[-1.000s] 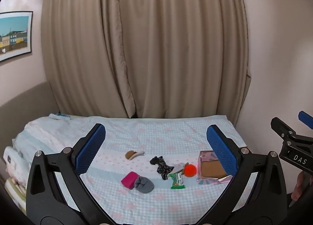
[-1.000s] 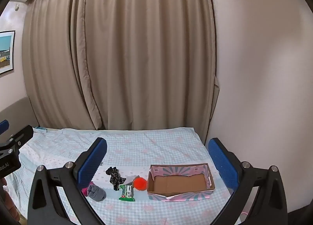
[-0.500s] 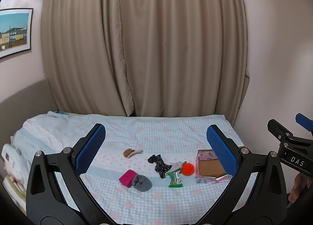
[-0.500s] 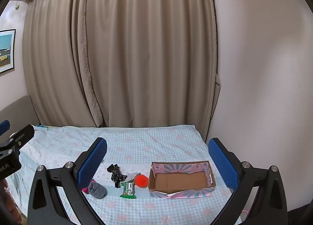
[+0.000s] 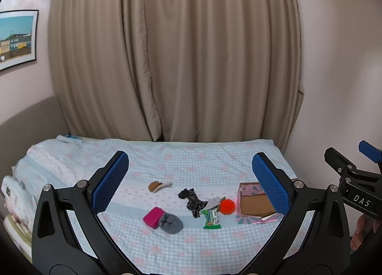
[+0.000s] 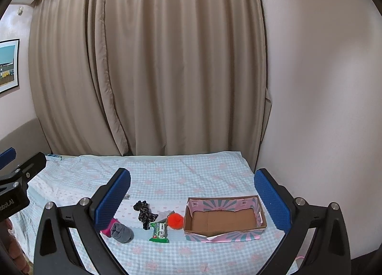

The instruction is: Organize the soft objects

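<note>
Box (image 5: 253,203) partly behind tongs, seemingly empty

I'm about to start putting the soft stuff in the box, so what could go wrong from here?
The orange pom-pom lies against the cardboard box, so a claw closing on it may nudge the box. The green snack packet touches the dark patterned cloth and could get dragged along. The box's near wall looks torn and sagging, so items dropped there might spill out.
</note>
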A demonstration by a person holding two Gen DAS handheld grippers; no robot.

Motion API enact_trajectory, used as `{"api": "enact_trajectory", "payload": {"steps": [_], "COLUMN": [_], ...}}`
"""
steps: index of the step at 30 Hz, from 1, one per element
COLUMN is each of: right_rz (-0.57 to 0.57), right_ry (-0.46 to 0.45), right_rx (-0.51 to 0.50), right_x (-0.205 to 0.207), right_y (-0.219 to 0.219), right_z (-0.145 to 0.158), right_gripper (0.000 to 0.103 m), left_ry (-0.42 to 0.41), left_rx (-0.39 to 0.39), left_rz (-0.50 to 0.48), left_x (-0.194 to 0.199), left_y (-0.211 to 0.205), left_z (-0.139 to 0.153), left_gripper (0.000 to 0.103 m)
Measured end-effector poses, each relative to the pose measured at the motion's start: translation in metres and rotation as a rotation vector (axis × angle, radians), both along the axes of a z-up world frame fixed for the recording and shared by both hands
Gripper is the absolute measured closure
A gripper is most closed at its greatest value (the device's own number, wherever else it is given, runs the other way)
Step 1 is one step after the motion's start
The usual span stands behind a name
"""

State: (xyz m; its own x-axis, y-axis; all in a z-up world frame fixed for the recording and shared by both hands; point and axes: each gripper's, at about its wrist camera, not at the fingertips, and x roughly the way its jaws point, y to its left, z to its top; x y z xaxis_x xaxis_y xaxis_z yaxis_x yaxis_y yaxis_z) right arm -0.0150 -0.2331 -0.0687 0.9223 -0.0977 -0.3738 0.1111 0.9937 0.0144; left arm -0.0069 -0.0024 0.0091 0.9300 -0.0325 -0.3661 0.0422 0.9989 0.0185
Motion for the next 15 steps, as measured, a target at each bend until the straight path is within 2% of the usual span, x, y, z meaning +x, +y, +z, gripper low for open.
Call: {"api": "enact_trajectory", "payload": {"steps": [15], "right_rz": [0.015], "right_ry": [-0.009], "right_rx": [0.000], "right_x": [0.0000], "right_y": [0.0018], "right_z": [0.0028], "right_gripper": [0.000], "left_ry": [-0.003], "left_rx": [0.003], "left_rz": [0.006], "left_x": [0.0020], "left_y": [-0.0026], "left_z": [-0.0017], "left_gripper": [0.000]}}
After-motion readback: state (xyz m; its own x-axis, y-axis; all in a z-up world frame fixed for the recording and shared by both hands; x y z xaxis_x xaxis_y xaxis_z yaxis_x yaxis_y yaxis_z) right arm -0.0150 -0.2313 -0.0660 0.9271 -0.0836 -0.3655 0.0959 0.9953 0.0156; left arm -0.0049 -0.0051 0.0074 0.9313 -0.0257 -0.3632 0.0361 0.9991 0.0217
